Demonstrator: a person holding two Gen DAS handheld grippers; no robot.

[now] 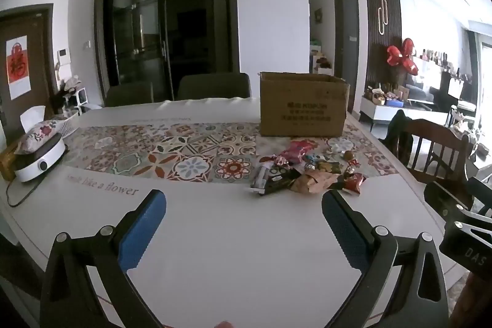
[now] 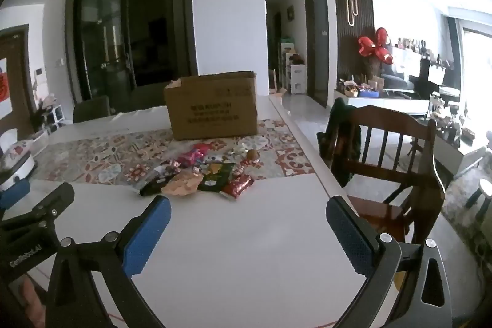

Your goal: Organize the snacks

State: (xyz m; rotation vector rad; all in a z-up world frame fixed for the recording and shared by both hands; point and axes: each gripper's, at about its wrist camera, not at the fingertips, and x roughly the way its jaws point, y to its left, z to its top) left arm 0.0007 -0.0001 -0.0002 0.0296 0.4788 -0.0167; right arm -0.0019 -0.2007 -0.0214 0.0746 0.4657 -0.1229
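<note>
1 cardboard box (image 1: 303, 105), 1 snack pile (image 1: 307, 171), 2 hand-held grippers (image 1: 243, 220)

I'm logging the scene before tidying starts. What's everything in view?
box: one, brown cardboard, open top, on the runner at the table's far side
snacks: one pile, mixed red, green, tan and dark packets, in front of the box
runner: one, patterned tiles, across the table
table: one, white
appliance: one, white, round, table's left edge
wooden chair: one, brown, right of the table
left gripper: blue pads, open, empty
right gripper: blue pads, open, empty
</note>
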